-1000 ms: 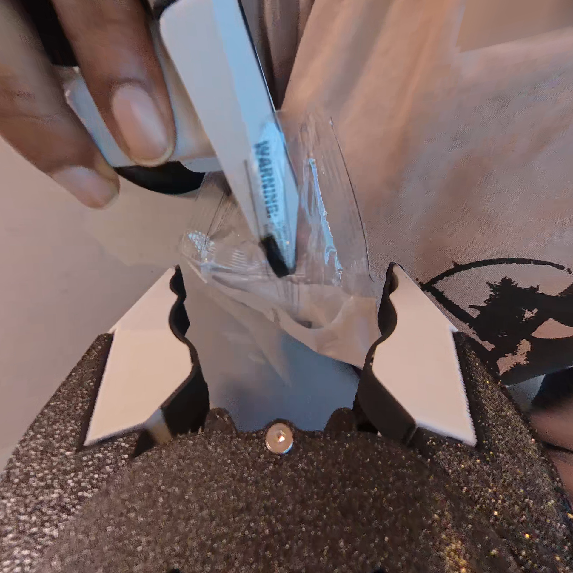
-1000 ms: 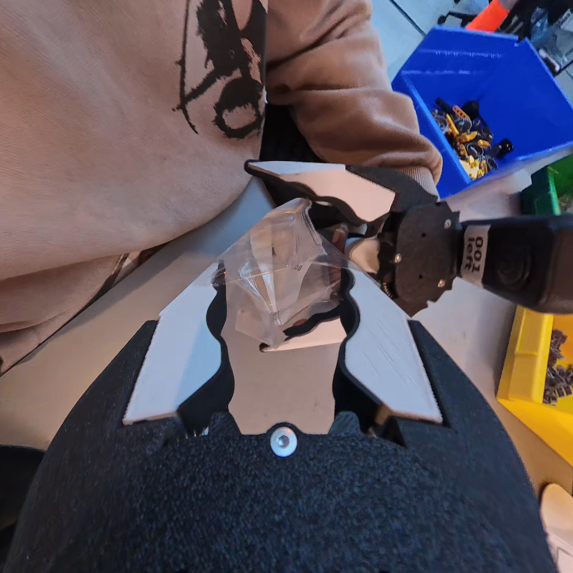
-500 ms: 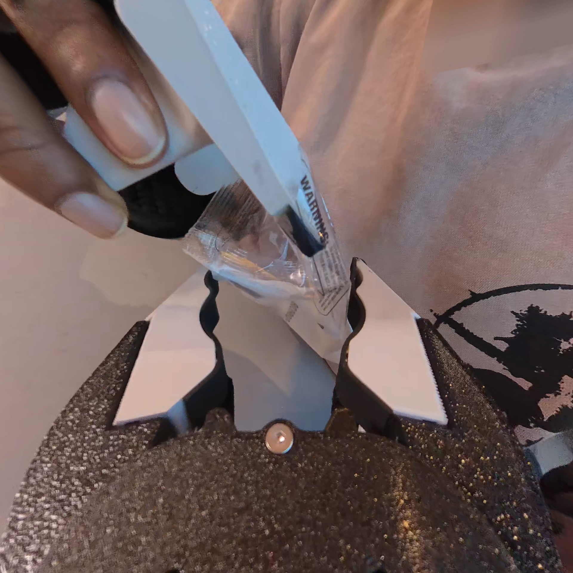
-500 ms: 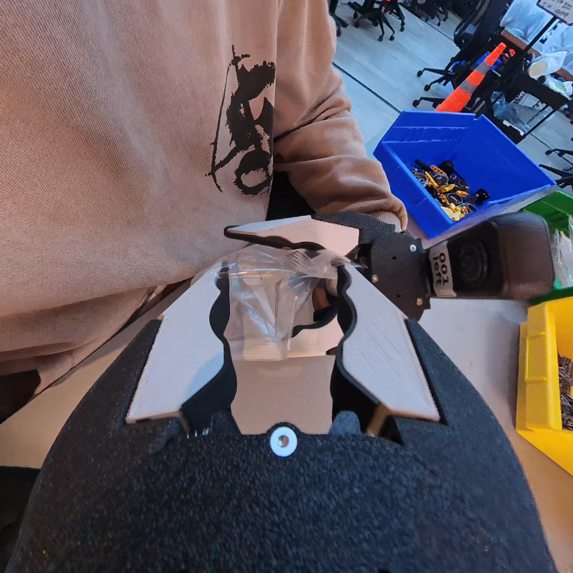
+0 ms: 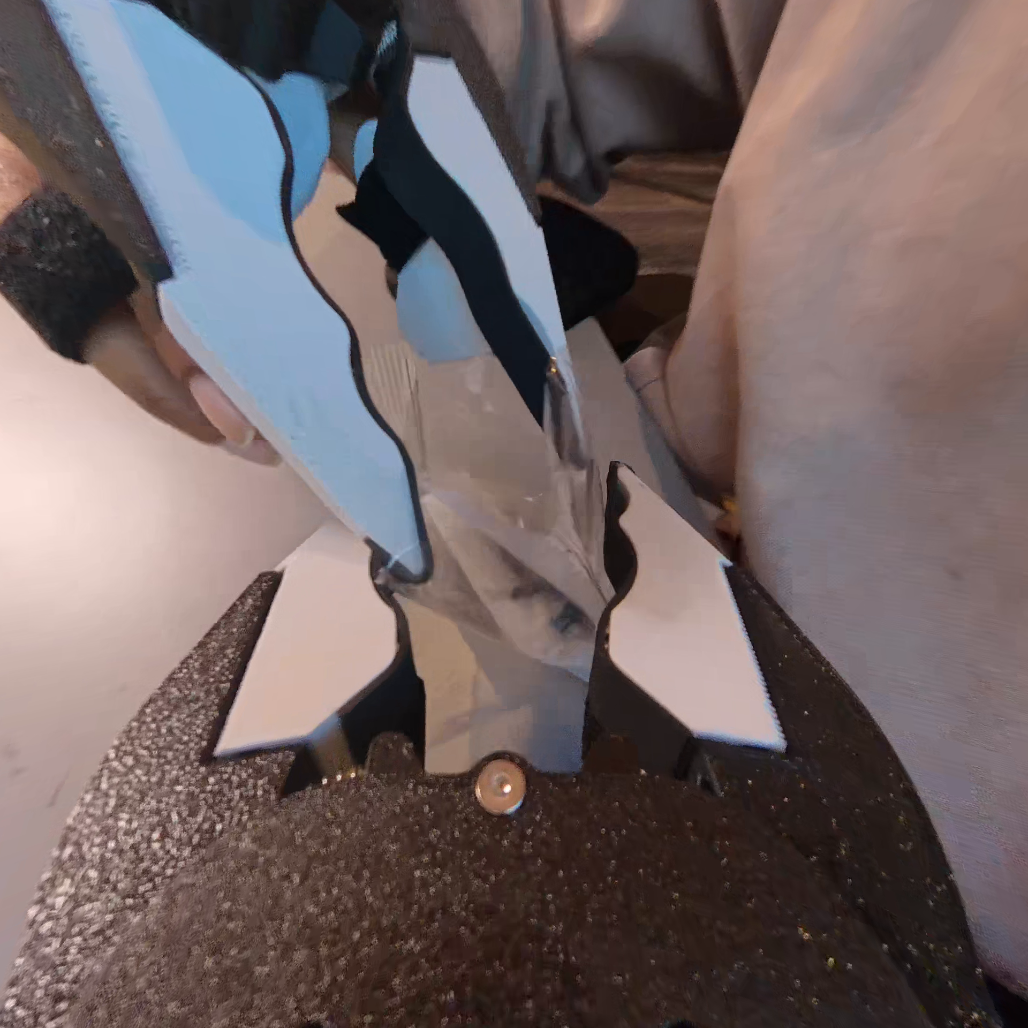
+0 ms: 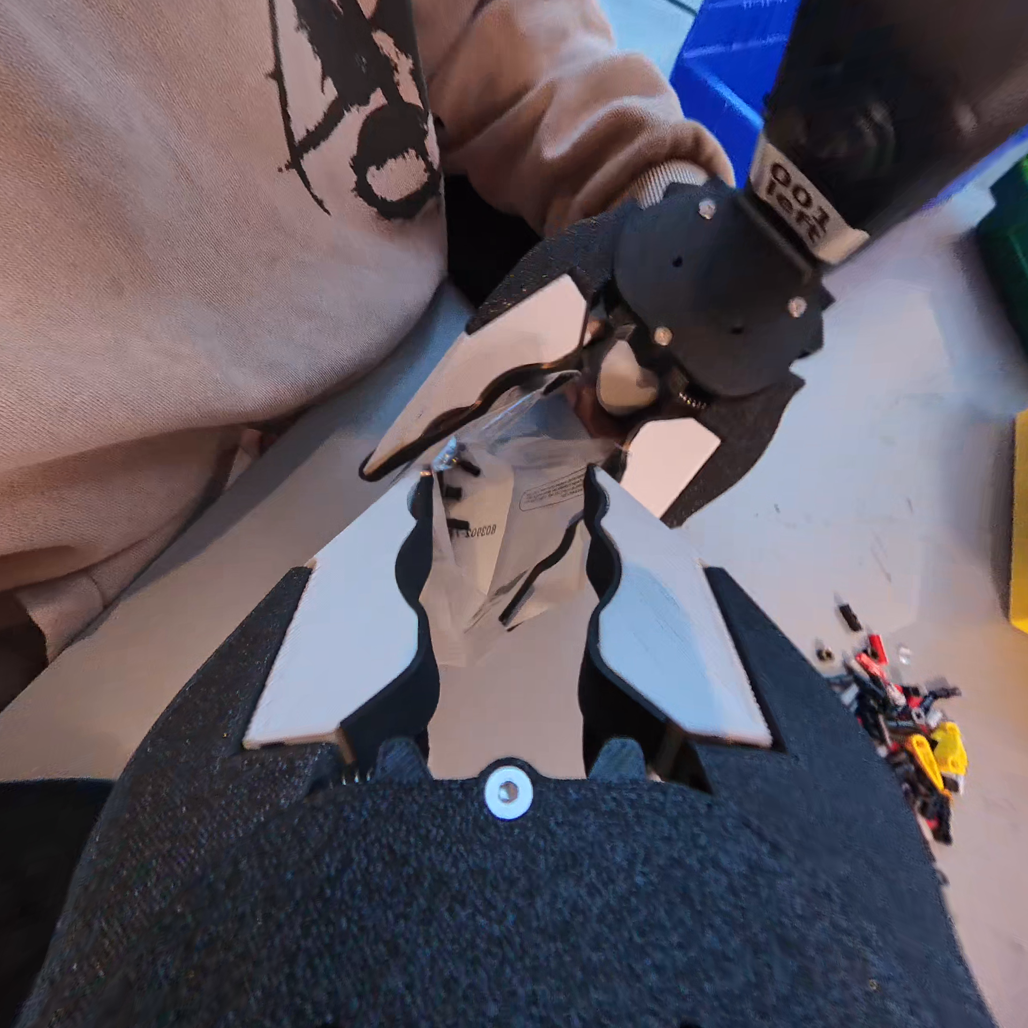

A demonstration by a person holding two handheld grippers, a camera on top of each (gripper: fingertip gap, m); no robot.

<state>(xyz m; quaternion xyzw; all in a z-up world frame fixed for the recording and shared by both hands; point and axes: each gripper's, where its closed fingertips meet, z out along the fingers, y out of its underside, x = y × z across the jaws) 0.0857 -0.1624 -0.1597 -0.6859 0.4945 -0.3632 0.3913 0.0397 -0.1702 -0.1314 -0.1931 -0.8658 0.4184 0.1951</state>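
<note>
Left gripper stands spread, a clear plastic bag between its fingers, hemmed by the right gripper and a beige sweatshirt. Right gripper, also spread, flanks the bag; bare table lies beyond, small parts near.

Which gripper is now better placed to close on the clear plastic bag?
Right, probably. The clear plastic bag spans the open gap of the right gripper, near both fingertips. In the left gripper it leans against one finger only.
</note>
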